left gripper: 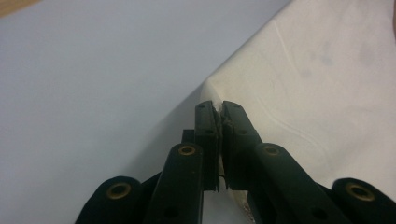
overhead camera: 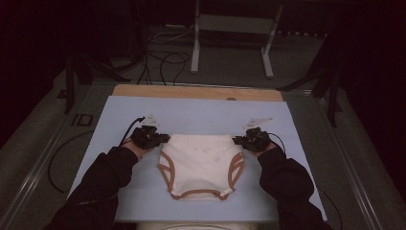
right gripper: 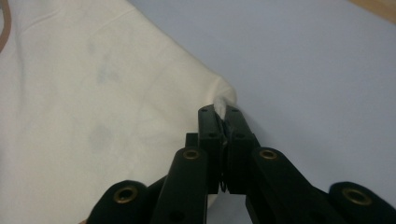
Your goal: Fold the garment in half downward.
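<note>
- Cream-white underpants (overhead camera: 201, 165) with brown-trimmed leg openings, spread on the pale blue sheet (overhead camera: 191, 112) covering the table (overhead camera: 196, 92); waistband at the far side, crotch toward the near edge.
- Left gripper (overhead camera: 165, 138) at the garment's far-left waistband corner, pinched tight on a fold of the cloth.
- From the left gripper view: both black jaws pressed together, with a thin edge of white fabric (left gripper: 299, 84) squeezed between them at the corner.
- Right gripper (overhead camera: 236, 140) at the far-right waistband corner, likewise clamped on the cloth.
- From the right gripper view: a small tuft of the white fabric (right gripper: 93, 116) bunched out above the closed jaws.
- Faint greyish smudges seen on the cloth in both gripper views; no readable brand, label or writing made out anywhere on the garment, the grippers or the sheet.
- Dark sleeves (overhead camera: 107, 177) reaching in from the near edge, one on each side of the garment.
- Bare wooden strip of the table left showing beyond the sheet's far edge.
- Grey floor beyond the table, with black cables (overhead camera: 165, 64) and a light metal frame (overhead camera: 232, 33) at the far side.
</note>
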### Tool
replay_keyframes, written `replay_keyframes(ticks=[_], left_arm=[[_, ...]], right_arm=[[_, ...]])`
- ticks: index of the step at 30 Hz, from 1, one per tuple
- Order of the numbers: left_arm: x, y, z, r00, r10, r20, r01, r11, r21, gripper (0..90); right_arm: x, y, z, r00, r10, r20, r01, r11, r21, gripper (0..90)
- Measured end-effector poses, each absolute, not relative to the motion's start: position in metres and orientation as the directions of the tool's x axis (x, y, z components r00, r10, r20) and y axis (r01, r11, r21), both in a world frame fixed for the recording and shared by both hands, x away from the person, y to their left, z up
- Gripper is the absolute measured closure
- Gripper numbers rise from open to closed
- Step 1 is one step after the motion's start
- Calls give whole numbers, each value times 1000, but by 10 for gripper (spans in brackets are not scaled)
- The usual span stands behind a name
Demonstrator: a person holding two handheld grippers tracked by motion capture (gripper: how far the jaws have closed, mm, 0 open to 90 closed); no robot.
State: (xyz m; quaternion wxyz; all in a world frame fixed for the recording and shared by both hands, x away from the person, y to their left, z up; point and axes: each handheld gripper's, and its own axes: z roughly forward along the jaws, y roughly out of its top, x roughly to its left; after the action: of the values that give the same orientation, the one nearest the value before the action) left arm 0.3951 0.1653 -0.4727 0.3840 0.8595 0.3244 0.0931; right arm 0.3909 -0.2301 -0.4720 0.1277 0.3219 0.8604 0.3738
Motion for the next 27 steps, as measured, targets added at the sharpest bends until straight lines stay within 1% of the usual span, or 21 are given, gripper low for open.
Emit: replay_keyframes(ticks=[7,15,27], left_arm=[[409,164,-468,767,638,-68,473,-491,731,862],[429,160,-467,749,658,-78,493,-475,729,862],[449,153,-481,719,689,-91,532,-462,709,861]], right_arm=[[407,-230,-466,-745,667,16,464,501,731,881],[428,-228,-462,-720,694,6,481,493,725,881],[455,-226,-478,-684,728,31,545,483,686,881]])
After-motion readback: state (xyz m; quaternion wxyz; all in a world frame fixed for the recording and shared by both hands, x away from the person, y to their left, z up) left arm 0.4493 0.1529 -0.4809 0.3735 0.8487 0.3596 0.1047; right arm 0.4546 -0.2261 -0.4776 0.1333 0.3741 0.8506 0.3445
